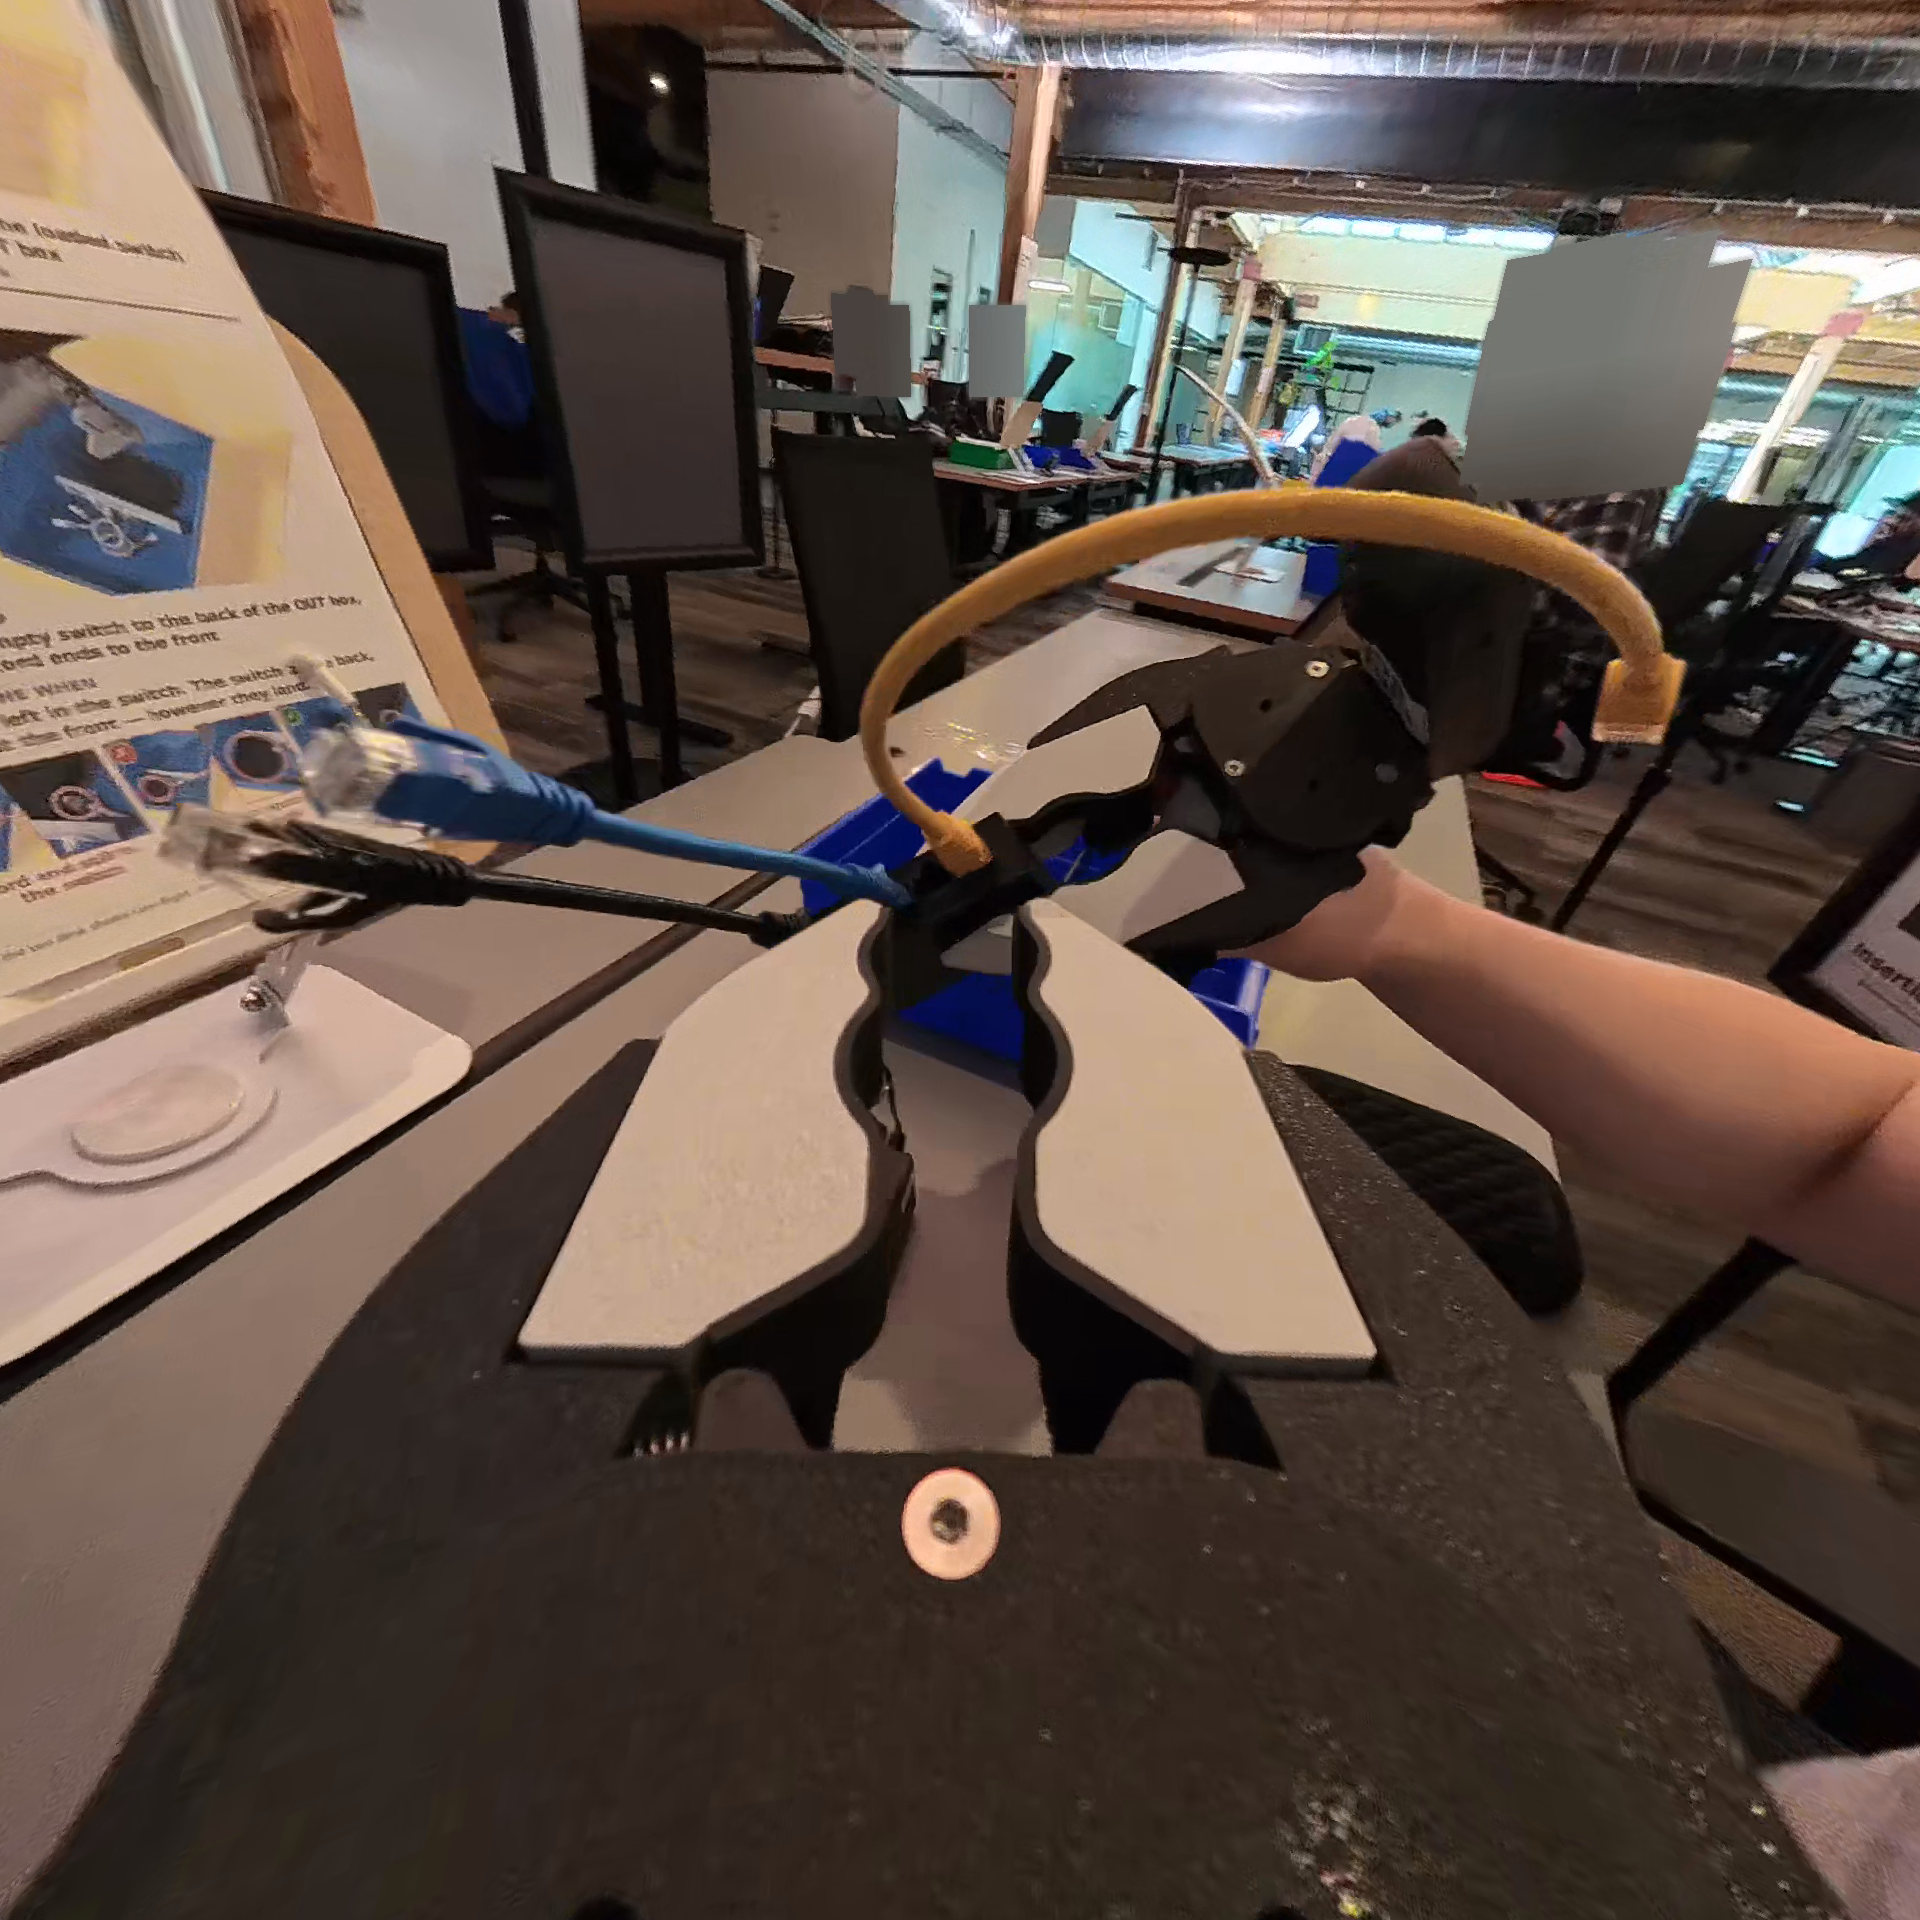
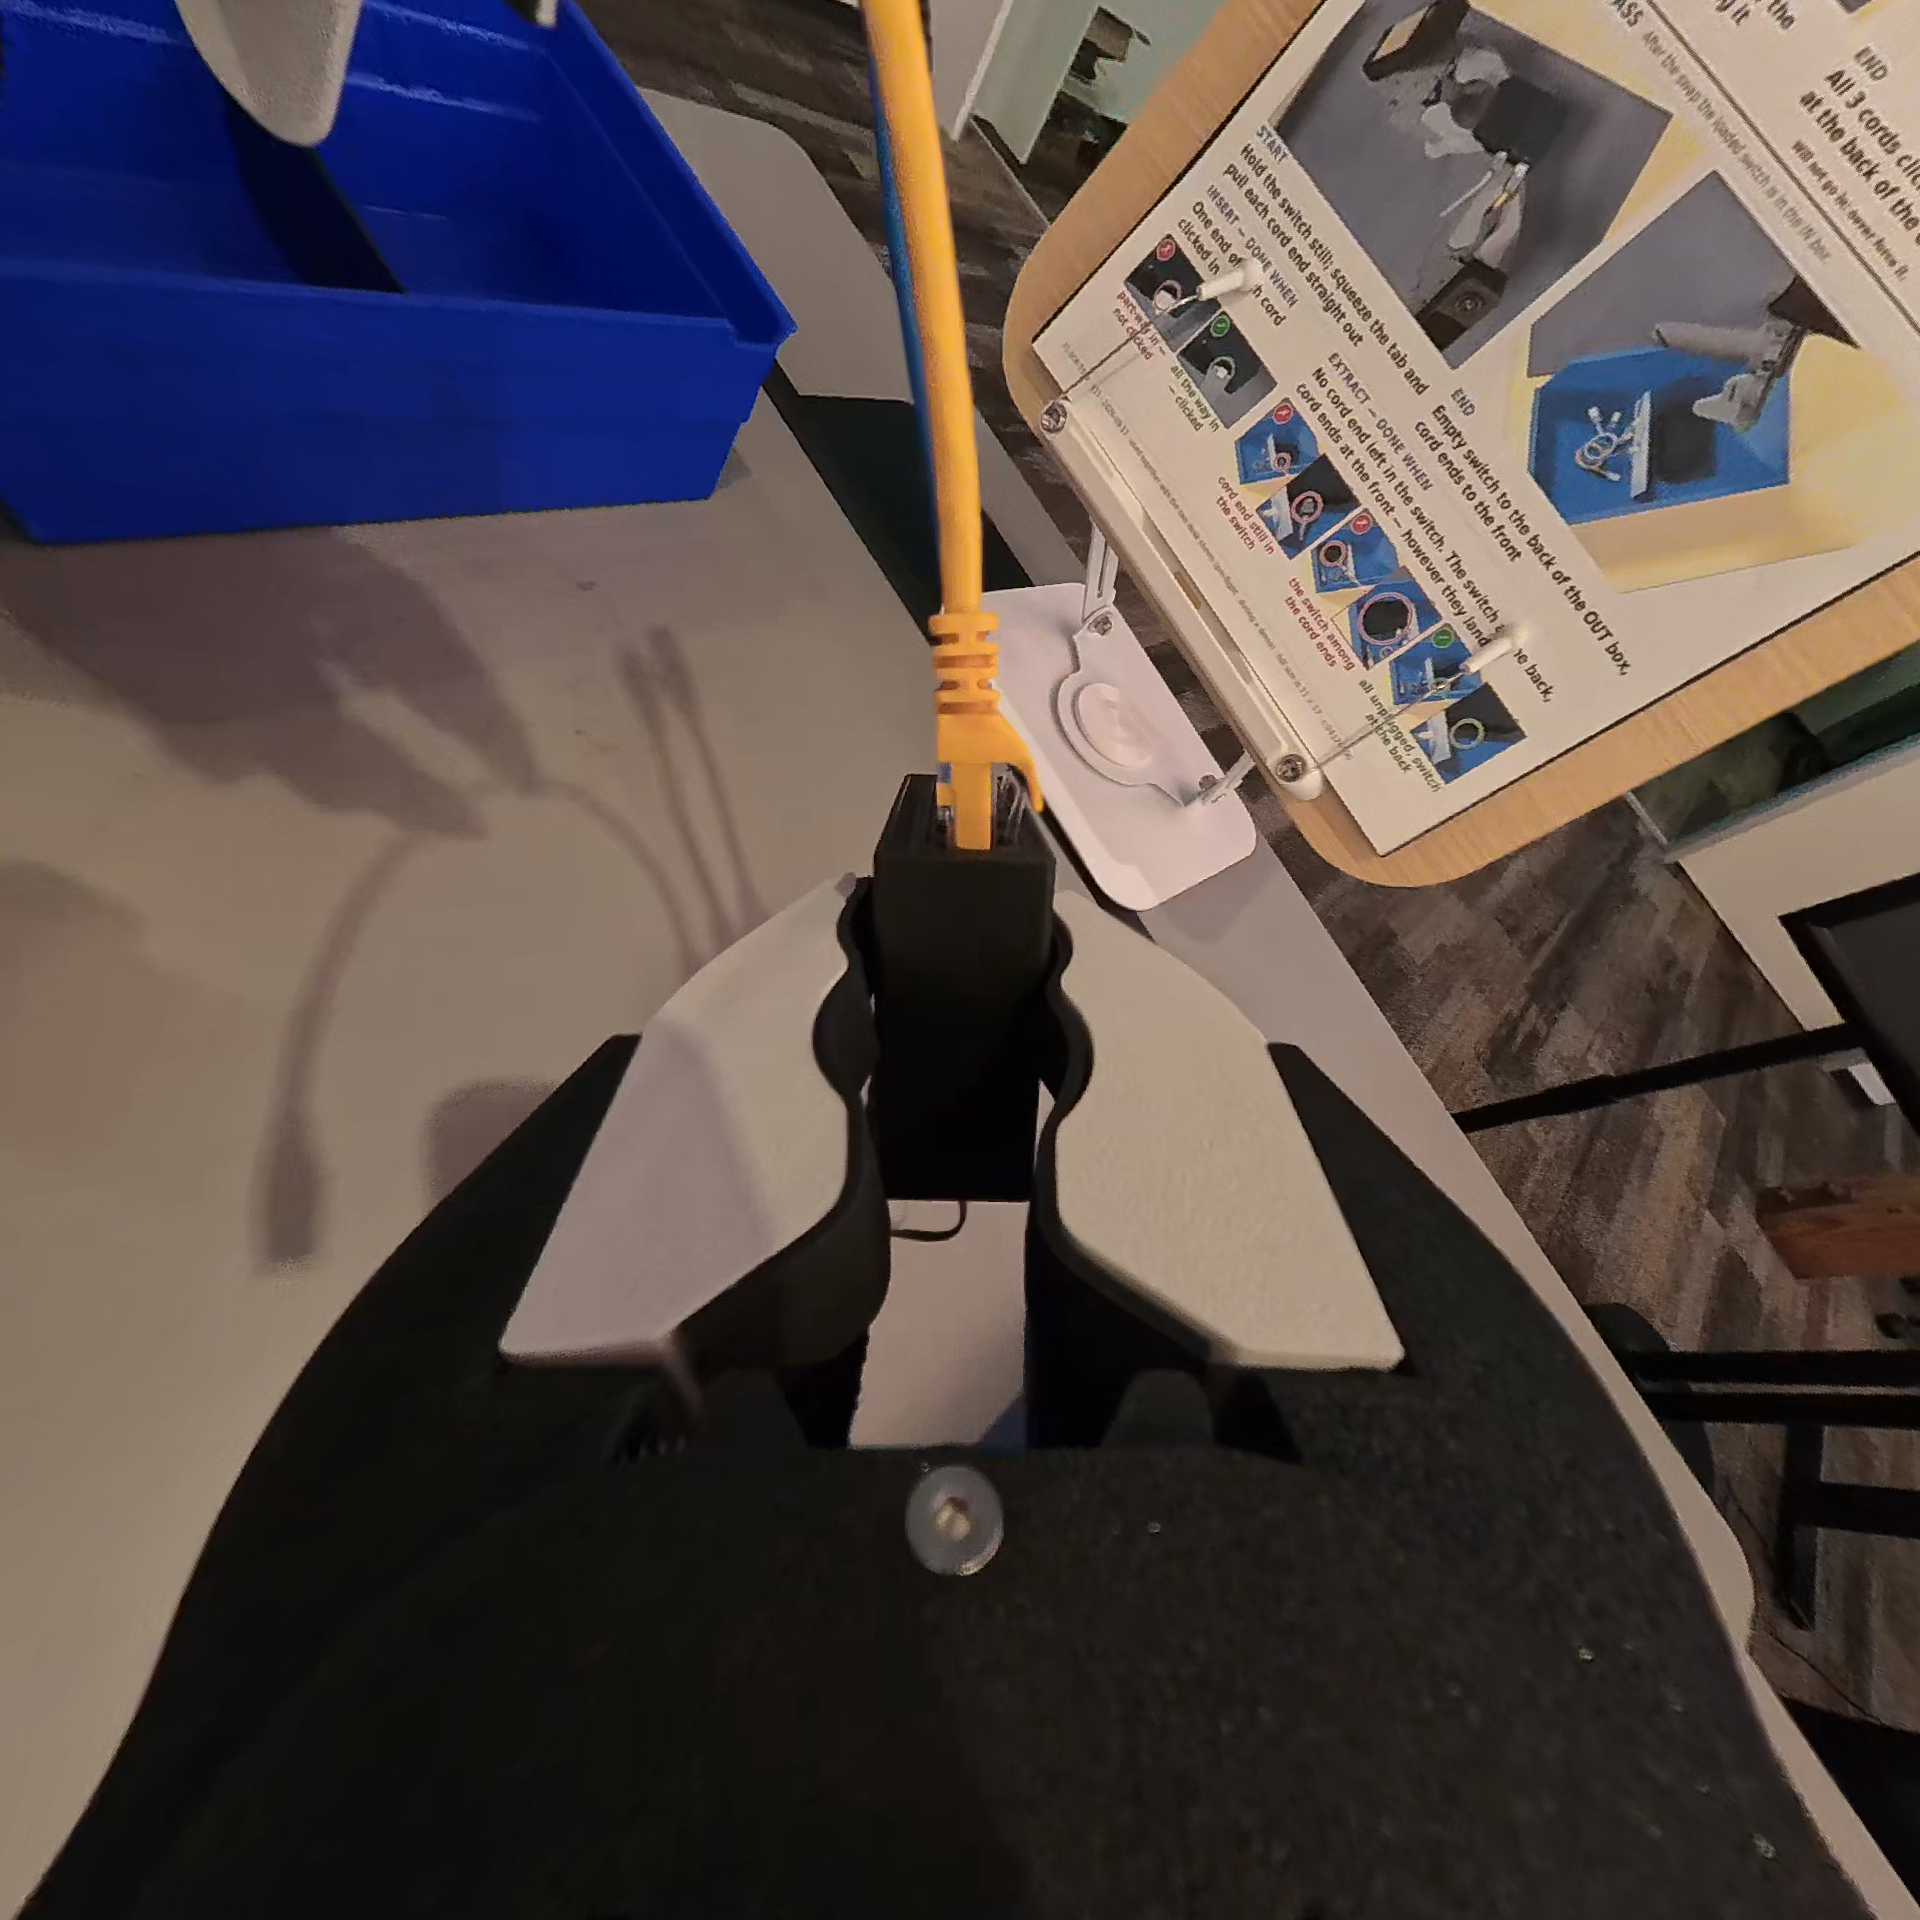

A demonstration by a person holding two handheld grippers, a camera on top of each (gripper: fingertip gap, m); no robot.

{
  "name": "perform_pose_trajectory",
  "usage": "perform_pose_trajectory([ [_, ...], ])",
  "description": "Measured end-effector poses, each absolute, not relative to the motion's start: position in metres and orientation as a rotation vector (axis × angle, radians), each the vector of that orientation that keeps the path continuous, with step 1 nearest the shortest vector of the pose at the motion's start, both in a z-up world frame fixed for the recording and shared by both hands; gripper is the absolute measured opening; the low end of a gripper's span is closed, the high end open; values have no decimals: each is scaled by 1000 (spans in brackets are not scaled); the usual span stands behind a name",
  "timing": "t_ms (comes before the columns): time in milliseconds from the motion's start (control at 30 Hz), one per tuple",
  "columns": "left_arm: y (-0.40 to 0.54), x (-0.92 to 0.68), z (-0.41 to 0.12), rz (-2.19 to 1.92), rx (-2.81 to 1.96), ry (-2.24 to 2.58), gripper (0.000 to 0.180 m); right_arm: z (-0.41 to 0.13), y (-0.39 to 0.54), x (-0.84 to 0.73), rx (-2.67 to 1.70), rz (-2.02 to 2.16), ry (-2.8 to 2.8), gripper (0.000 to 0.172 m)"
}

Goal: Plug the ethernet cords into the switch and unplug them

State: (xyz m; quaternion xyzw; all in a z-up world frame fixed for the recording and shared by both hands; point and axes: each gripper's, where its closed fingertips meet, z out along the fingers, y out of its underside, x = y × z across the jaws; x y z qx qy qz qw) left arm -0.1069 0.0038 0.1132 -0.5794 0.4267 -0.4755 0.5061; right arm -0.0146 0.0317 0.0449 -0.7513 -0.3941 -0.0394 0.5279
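My right gripper (image 2: 956, 914) is shut on the small black switch (image 2: 961, 997) and holds it above the grey table (image 2: 416, 831). A yellow cord (image 2: 935, 312) is plugged into the switch's front end, with a blue cord (image 2: 902, 260) running behind it. In the left wrist view the switch (image 1: 982, 868) has three cords plugged in. They are the yellow cord (image 1: 1143, 520), arching to a free plug (image 1: 1642, 701), the blue cord (image 1: 675, 836) and a black cord (image 1: 582, 894). My left gripper (image 1: 956, 930) is open just short of the switch, with nothing between its pads.
A blue bin (image 2: 364, 416) stands on the table beyond the switch. An instruction board (image 2: 1507, 416) on a white stand (image 2: 1122, 748) sits at the table's edge. A person's hand and forearm (image 1: 1558, 1039) hold the right gripper. Chairs and monitors stand behind. The grippers' ends are close to 12 cm from one another.
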Motion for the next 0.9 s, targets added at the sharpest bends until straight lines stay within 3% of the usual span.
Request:
perform_pose_trajectory([
  [233, 8, -82, 87, -1308, -1504, 871, 25, 48, 36, -28, -1705, -342, -989, 27],
  [433, 11, -83, 96, -1364, -1381, 759, 24, 56, 32, -43, -1557, -492, -1023, 27],
  [900, 0, -73, 71, -1340, -1527, 997, 16, 52, 28, -57, -1446, -607, -1135, 27],
])
